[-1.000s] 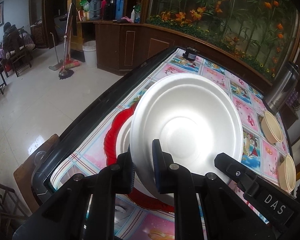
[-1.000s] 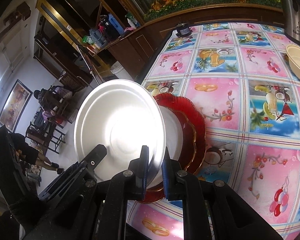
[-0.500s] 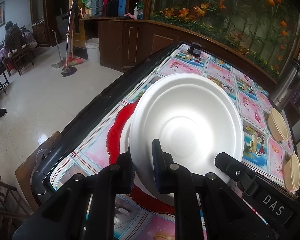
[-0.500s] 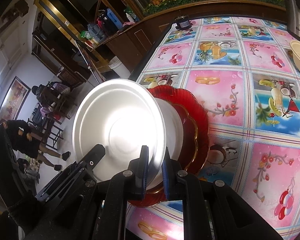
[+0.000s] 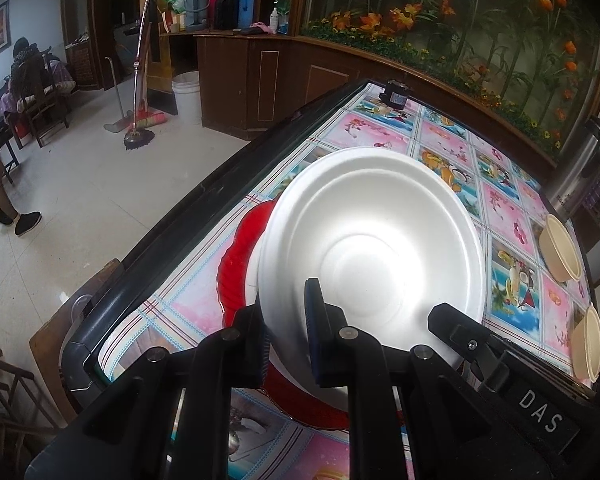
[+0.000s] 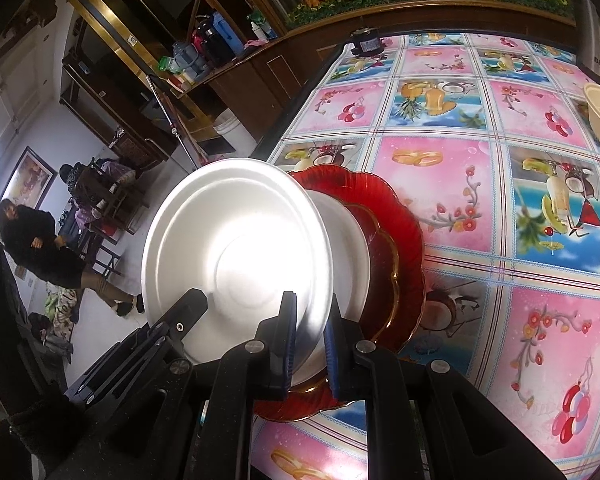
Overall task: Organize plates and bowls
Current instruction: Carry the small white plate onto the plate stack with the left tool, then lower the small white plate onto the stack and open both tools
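Observation:
A white foam plate [image 5: 372,248] hangs tilted above the table's near-left corner, held by both grippers. My left gripper [image 5: 286,320] is shut on its near-left rim. My right gripper [image 6: 311,312] is shut on the rim of the same white foam plate [image 6: 228,248] at the opposite side. Below it on the tablecloth lies a large red plate [image 6: 404,248] carrying a smaller gold-rimmed red plate [image 6: 384,264] and another white plate [image 6: 352,252]. In the left wrist view the red plate [image 5: 236,264] shows to the left of the held one, with the right gripper's finger [image 5: 452,320] at the rim.
Two beige bowls [image 5: 560,248] [image 5: 588,344] sit along the table's right side, near a steel kettle [image 5: 580,172]. A small black device [image 6: 366,42] stands at the far corner. The table's black edge [image 5: 180,232] runs left of the stack, a wooden chair [image 5: 60,344] below it. A person [image 6: 40,248] walks beyond.
Both grippers keep their hold on the white plate, which sits the same in each view. The table has drifted slightly in frame, and a person in the background has walked.

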The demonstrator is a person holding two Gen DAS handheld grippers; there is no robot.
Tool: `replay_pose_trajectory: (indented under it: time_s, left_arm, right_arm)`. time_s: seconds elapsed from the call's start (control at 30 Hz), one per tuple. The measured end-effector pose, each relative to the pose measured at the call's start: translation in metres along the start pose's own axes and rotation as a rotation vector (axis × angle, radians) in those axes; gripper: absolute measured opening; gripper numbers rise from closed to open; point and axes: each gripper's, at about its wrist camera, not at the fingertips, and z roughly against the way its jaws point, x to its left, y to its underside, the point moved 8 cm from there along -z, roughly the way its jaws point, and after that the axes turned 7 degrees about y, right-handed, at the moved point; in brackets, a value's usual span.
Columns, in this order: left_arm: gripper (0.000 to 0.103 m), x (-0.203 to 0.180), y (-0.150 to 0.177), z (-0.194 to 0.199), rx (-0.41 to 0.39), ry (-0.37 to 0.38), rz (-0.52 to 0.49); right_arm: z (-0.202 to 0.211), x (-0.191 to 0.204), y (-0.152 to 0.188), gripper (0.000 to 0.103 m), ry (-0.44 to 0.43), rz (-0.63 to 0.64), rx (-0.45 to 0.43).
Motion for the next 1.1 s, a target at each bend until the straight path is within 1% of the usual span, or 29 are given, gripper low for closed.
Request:
replay_pose_trajectory:
  time_s: [0.3,0.87,0.97,1.1]
  left_arm:
    - [0.014,0.0020,0.0017,-0.0022,0.006,-0.003,-0.001]
    - [0.014,-0.0019,0.0015,-0.0071,0.017,-0.009,-0.002]
    - [0.014,-0.0023,0.0002,-0.0071,0.016,-0.003,0.007]
    - [0.014,-0.0017,-0.0020,-0.0075,0.005,-0.006,0.008]
  right_arm:
    - [-0.0016,0.0023,0.0011,0.013,0.026,0.020,-0.004]
    - [-0.0055,0.0001,0.0014,0.014,0.041,0.029,-0.003]
    - [-0.0067,0.0005,0.0005,0.017,0.040,0.032,-0.002]
    - [-0.0078,0.0005,-0.0020,0.017,0.046,0.033,-0.008]
